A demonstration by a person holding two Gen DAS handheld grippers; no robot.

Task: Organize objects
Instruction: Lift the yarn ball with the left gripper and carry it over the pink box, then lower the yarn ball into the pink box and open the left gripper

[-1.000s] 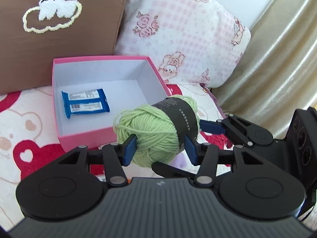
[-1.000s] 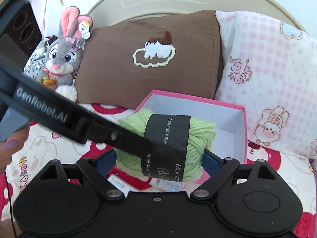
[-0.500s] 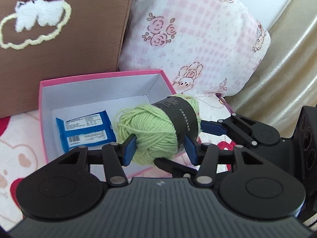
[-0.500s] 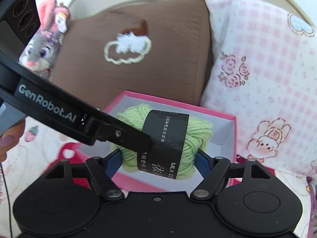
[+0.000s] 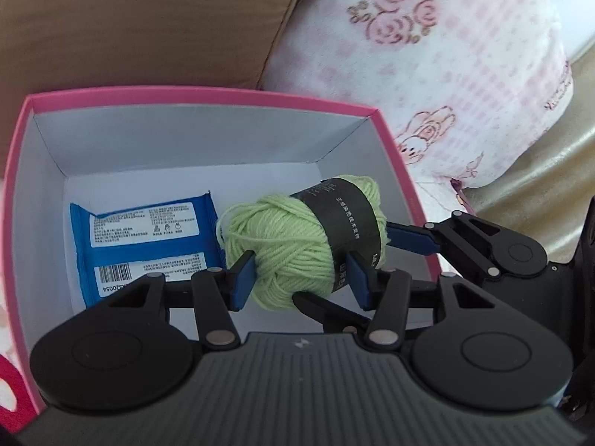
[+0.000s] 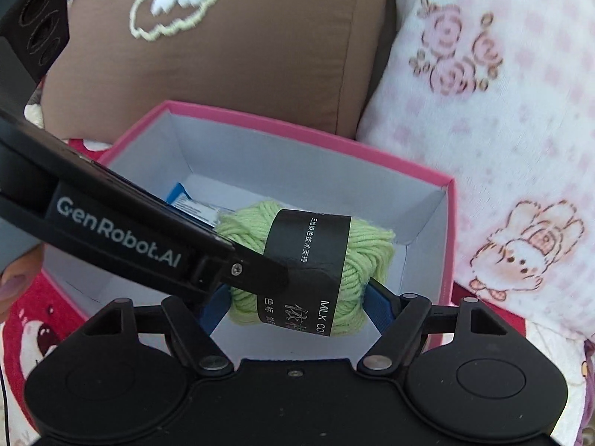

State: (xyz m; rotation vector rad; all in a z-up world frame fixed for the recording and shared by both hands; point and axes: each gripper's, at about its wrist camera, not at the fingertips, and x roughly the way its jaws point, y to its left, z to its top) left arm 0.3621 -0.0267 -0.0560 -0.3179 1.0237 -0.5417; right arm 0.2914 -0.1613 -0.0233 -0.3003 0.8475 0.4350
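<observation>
While I look through the left wrist view, my left tongs pinch the green yarn ball inside the pink box, beside the blue packet. Through the right wrist view, my right tongs clasp the same ball lengthwise. Placing step; next, I judge, lowering and release.

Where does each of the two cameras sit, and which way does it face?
Left wrist: on the left gripper, facing down into the pink box; its fingers squeeze the green yarn.
Right wrist: on the right gripper, facing the same box; its fingers flank the yarn's ends.
Shared: yarn, box, blue packet, both pillows.
</observation>
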